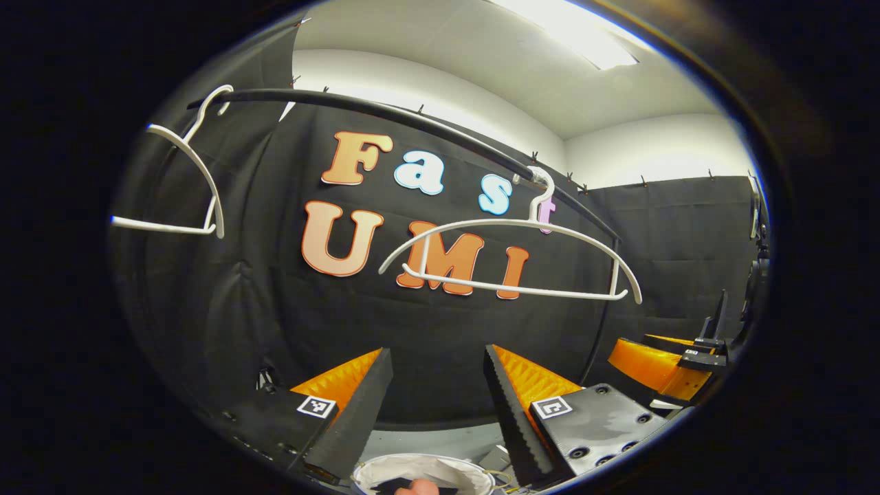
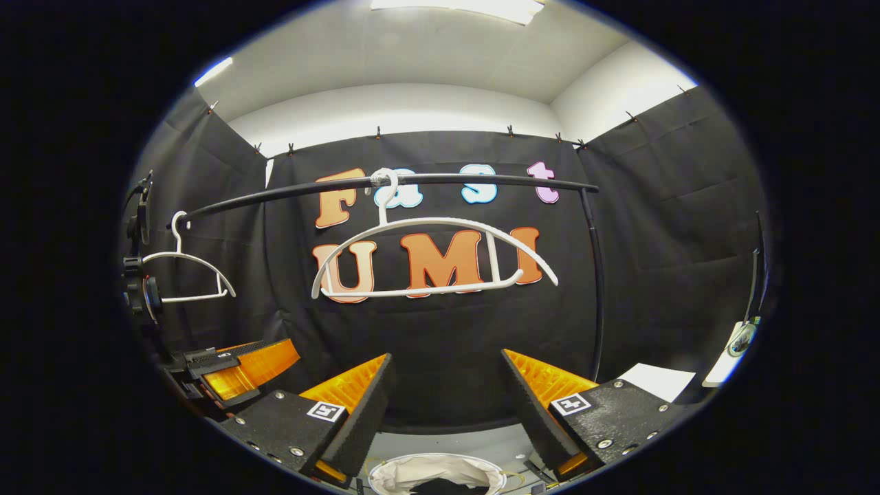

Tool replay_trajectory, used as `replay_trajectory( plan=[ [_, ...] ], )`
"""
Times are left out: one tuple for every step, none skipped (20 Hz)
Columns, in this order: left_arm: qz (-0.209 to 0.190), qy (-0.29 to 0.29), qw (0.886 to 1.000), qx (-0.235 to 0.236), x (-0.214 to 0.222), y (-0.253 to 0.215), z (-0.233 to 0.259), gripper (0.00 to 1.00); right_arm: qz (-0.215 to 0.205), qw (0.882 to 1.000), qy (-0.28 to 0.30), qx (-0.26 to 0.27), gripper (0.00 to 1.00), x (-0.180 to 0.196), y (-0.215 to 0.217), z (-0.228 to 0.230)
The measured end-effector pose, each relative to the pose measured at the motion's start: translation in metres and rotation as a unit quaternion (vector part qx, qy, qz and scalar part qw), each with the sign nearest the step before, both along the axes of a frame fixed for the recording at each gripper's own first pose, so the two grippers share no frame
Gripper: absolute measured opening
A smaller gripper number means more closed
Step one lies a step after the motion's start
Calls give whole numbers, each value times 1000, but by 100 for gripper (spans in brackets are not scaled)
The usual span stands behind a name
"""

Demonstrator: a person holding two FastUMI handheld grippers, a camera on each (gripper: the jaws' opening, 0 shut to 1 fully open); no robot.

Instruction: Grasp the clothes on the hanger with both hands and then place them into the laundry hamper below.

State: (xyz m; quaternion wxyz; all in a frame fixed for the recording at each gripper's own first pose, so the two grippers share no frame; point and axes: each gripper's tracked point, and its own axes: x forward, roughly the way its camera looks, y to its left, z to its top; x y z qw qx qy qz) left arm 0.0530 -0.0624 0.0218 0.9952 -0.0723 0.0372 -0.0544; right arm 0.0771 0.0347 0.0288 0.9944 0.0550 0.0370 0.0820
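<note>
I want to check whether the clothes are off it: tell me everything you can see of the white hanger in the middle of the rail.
The middle hanger is white and looks like plastic, with a curved top arm, a straight lower bar and short struts joining them. Its hook sits over the black rail. It hangs bare and a little tilted, in front of the black cloth wall. Nothing but the rail touches it.

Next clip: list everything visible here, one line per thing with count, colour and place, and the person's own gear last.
rail: one, black, running across in front of the cloth wall.
hangers: two, white, bare, hooked on the rail; second one farther along.
hamper: one, white-lined, on the floor below, dark cloth inside.
white sheet: one, on the floor at the right gripper view's right edge.
ceiling light: one, white, overhead.
left tool: one, orange and black, open, empty.
right tool: one, orange and black, open, empty.
</note>
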Motion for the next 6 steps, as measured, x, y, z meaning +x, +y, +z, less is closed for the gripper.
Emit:
replay_trajectory(
  plan=[
    [-1, -1, 1000, 3, -1, -1, 1, 94, -1, 1000, -1, -2, 93, 0, -1, 0],
    [-2, 0, 1000, 4, -1, -2, 0, 94, -3, 1000, -1, -3, 93, 2, -2, -1],
    [-4, 1, 1000, 3, 1, -3, -1, 94, -5, 1000, -1, -3, 93, 3, -3, -2],
    [-6, 1, 1000, 2, 1, -5, -1, 94, -8, 1000, -1, -3, 93, 4, -5, -1],
    [-4, 2, 1000, 1, 3, -5, -2, 94, -9, 1000, -1, -1, 93, 4, -5, -1],
    [-4, 3, 1000, 0, 3, -4, -2, 94, -10, 1000, 0, 1, 93, 4, -7, -2]
  ],
)
